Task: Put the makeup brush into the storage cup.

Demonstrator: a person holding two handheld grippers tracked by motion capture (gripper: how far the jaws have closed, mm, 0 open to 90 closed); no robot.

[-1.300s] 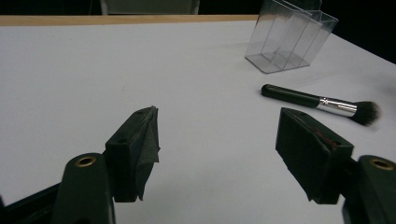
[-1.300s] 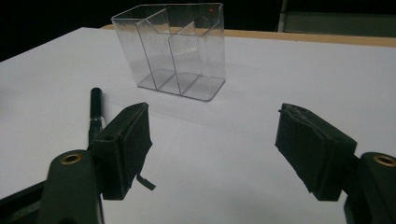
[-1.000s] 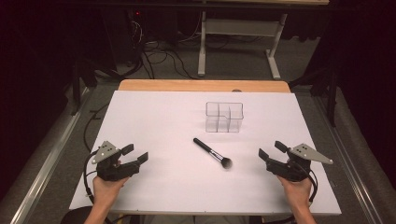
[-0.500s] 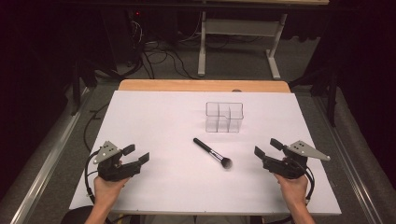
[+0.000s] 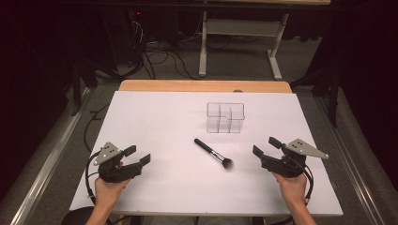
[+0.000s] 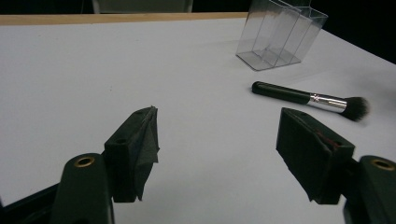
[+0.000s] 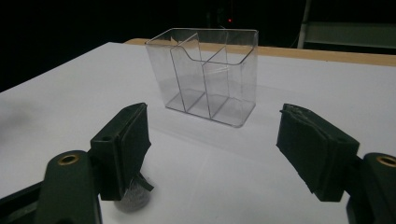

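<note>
A brush (image 5: 213, 153) lies flat on the white tabletop (image 5: 159, 122), near the middle and a little toward the person. Its long axis runs on a diagonal in the high view: the black handle end points away and to the left, the dark bristle head points toward the person and to the right. A short silver ferrule sits between handle and bristles.

Beyond the brush, well apart from it, stands a clear organiser (image 5: 225, 117) with upright dividers, its compartments empty.

The right gripper (image 5: 265, 147) hovers just right of the bristle head, near it but not touching. Its jaws are spread wide and grip nothing. In the right gripper view the organiser (image 7: 208, 77) shows between the jaws farther off, and the bristles peek out under the left-hand jaw.

The left gripper (image 5: 138, 156) sits near the front left of the tabletop, well apart from the brush, jaws spread wide and holding nothing. In the left gripper view the brush (image 6: 308, 99) lies ahead, bristles to that view's right.
</note>
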